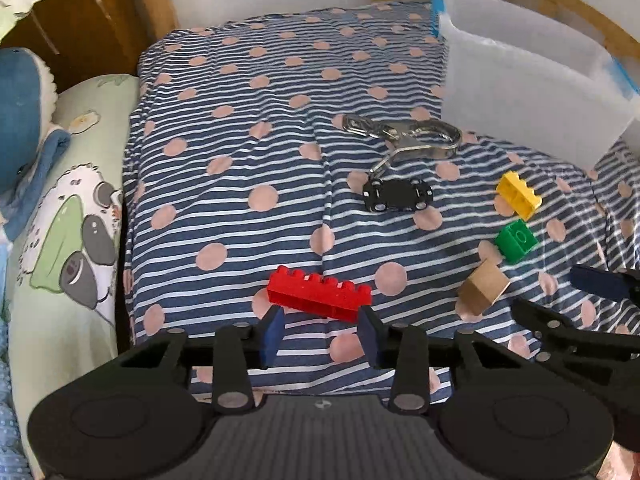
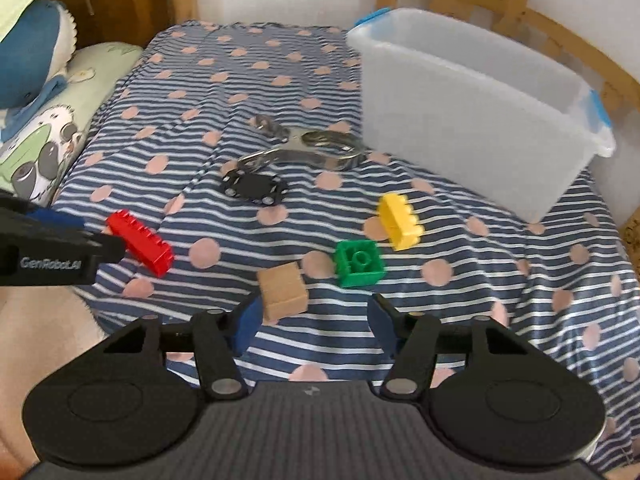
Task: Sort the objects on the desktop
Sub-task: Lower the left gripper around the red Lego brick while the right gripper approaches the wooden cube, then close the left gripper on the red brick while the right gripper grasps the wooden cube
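A long red brick lies on the striped, dotted bedspread just in front of my open left gripper; the brick is wider than the gap and not held. It also shows in the right wrist view beside the left gripper. My right gripper is open, with a tan wooden cube at its left finger and a green brick just beyond. A yellow brick lies further on. A black toy car on a metal keyring lies mid-bed.
A clear plastic bin with blue clips stands at the back right of the bed. A cartoon-print pillow and a blue plush toy lie at the left. A wooden bed frame runs behind.
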The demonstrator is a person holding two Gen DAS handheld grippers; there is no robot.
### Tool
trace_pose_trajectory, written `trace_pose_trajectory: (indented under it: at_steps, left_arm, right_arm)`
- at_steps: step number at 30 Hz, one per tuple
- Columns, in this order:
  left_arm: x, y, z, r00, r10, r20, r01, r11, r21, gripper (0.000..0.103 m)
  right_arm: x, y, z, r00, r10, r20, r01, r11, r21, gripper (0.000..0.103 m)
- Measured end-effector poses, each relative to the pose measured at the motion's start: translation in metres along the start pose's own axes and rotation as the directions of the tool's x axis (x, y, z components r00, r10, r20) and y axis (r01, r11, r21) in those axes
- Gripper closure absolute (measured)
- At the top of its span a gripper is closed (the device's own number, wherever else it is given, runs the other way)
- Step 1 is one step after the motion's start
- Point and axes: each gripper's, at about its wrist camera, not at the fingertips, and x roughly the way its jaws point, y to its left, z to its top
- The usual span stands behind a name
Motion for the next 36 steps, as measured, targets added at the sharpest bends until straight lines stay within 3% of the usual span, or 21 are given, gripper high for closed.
trace_pose_trajectory:
  at_steps: [3,10,31,36]
  left_arm:
    - [0.011,-0.002,0.001,0.999,-0.019,-0.026,0.019,1.000,0.015,0.068]
    - [0.033,-0.010,0.004,0.999,0.017,-0.043,-0.013,0.997,0.082,0.067]
    - [0.054,-0.010,0.000,0.998,0.055,-0.042,-0.051,0.996,0.075,0.066]
    - [0.056,-0.008,0.002,0.998,0.056,-0.035,-0.054,0.996,0.067,0.066]
  right_arm:
    - [0.007,0.002,0.000,0.999,0.032,-0.011,-0.033,0.999,-0.016,0.049]
    - [0.027,0.010,0.005,0.997,0.077,-0.028,-0.078,0.995,-0.065,0.049]
    - [0.061,0.017,0.009,0.994,0.096,-0.049,-0.100,0.991,-0.092,0.050]
    - [0.063,0.016,0.009,0.994,0.098,-0.050,-0.102,0.991,-0.087,0.055]
